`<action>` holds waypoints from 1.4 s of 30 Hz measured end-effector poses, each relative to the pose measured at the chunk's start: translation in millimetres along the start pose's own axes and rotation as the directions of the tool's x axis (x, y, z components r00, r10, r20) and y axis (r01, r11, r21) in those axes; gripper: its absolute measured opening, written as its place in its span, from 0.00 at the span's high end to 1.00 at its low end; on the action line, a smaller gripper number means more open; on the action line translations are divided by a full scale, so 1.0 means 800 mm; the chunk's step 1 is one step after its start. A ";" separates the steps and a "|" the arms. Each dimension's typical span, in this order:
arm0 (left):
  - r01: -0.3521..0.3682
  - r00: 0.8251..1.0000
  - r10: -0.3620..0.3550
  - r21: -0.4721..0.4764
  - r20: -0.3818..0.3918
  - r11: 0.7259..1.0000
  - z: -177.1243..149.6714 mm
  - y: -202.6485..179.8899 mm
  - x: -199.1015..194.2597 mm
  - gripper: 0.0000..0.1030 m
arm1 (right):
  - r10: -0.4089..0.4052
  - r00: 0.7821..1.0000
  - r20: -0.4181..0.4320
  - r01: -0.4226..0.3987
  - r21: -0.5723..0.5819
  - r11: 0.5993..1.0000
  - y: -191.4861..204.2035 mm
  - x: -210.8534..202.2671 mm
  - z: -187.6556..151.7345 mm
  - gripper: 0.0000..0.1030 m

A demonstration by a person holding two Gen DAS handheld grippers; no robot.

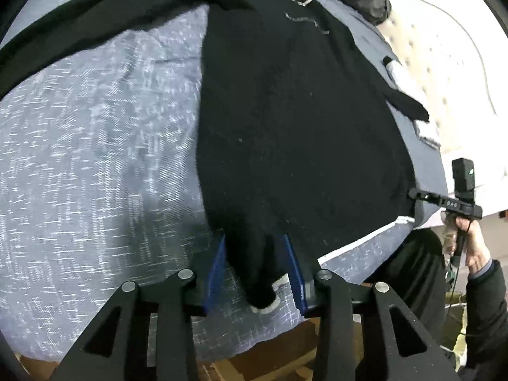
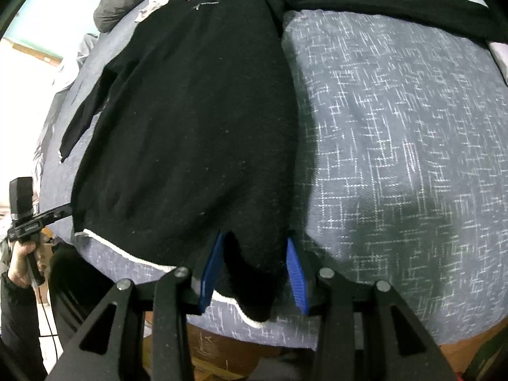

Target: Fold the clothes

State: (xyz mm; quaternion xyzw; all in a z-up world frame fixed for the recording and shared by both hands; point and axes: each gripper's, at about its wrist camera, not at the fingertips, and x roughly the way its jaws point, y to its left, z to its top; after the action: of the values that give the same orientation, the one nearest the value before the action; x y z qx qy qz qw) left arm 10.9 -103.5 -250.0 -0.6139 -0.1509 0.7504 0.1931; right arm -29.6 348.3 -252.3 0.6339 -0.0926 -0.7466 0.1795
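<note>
**Both grippers at the hem corners of a black sweater, ready for the fold**

The black sweater (image 1: 301,111) lies flat on the patterned bedspread (image 1: 95,158), stretching ahead of both tools. The left gripper (image 1: 255,266) is spread, with one hem corner lying loose between its fingers. The right gripper (image 2: 255,270) straddles the other corner; whether its pads actually press the cloth cannot be told. To do this step well, I would pinch both corners firmly and lift evenly, keeping the white-edged hem (image 2: 111,244) taut and level. No container is in view.
</note>
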 end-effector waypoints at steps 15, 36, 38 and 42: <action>-0.057 0.998 0.058 0.051 -0.018 0.997 -0.005 0.005 -0.017 0.95 | -0.070 0.997 -0.044 0.066 -0.076 0.995 0.000 0.001 -0.016 0.97; -0.102 0.972 0.068 0.140 0.226 0.985 0.263 -0.027 -0.054 0.59 | -0.079 0.958 0.275 0.105 -0.081 0.991 -0.026 -0.081 0.229 0.60; -0.111 0.972 0.076 0.146 0.223 0.983 0.296 -0.026 -0.039 0.57 | -0.085 0.955 0.284 0.114 -0.086 0.990 -0.031 -0.067 0.262 0.60; -0.134 0.972 0.098 0.162 0.212 0.978 0.355 -0.017 -0.010 0.57 | -0.108 0.949 0.298 0.155 -0.138 0.978 -0.032 -0.041 0.322 0.52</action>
State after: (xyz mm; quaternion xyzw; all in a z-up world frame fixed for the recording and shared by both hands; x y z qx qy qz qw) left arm -264.9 -92.3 -179.6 -0.5224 -0.0673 0.8295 0.1856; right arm -281.7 361.6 -185.5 0.5065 -0.0154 -0.8464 0.1638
